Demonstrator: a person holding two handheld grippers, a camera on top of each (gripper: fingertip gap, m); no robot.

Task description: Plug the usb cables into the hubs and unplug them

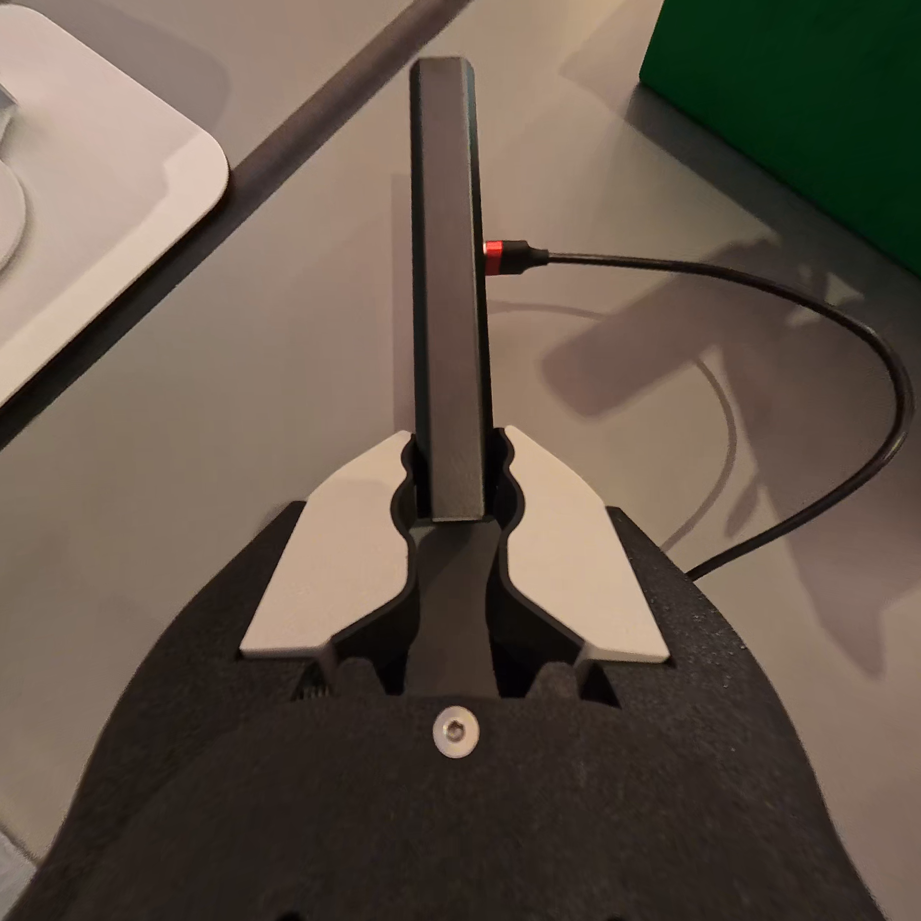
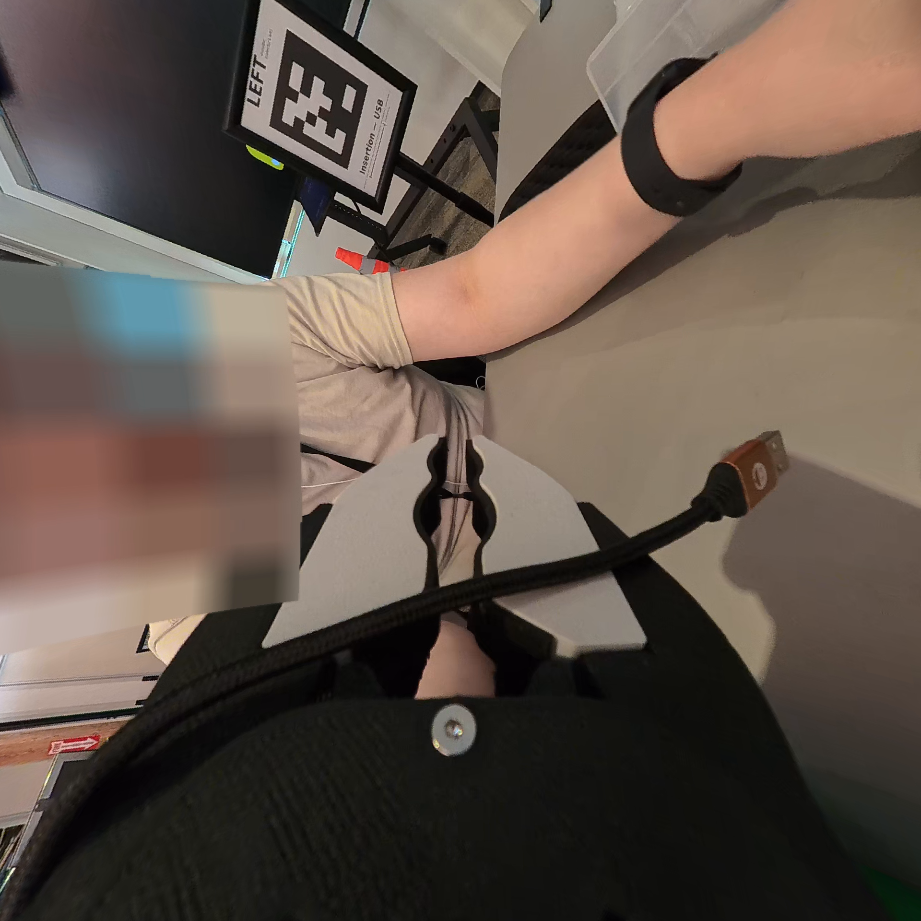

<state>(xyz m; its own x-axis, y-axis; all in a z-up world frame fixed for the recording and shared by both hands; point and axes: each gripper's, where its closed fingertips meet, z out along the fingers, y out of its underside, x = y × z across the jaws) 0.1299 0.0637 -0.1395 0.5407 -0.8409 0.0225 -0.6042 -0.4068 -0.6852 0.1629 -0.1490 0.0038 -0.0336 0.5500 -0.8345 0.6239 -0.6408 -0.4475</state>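
Left gripper (image 1: 451, 438), smooth white fingers on grainy black body, pinching a slim matte dark hub (image 1: 446, 279), held on edge above grey table (image 1: 149, 448). Thin black cable w/ red metal plug (image 1: 503, 260) seated in hub's right side, looping right. Green box (image 1: 797, 114) far right; white rounded stand base (image 1: 99, 149) far left.

Right gripper (image 2: 453, 451) nearly pressed together, slim gap, pinching nothing. Thick braided black cable (image 2: 398, 618) draped across fingers; copper-cased USB plug (image 2: 752, 473) at right, unplugged. Bare forearm w/ black wristband (image 2: 663, 149) beyond.
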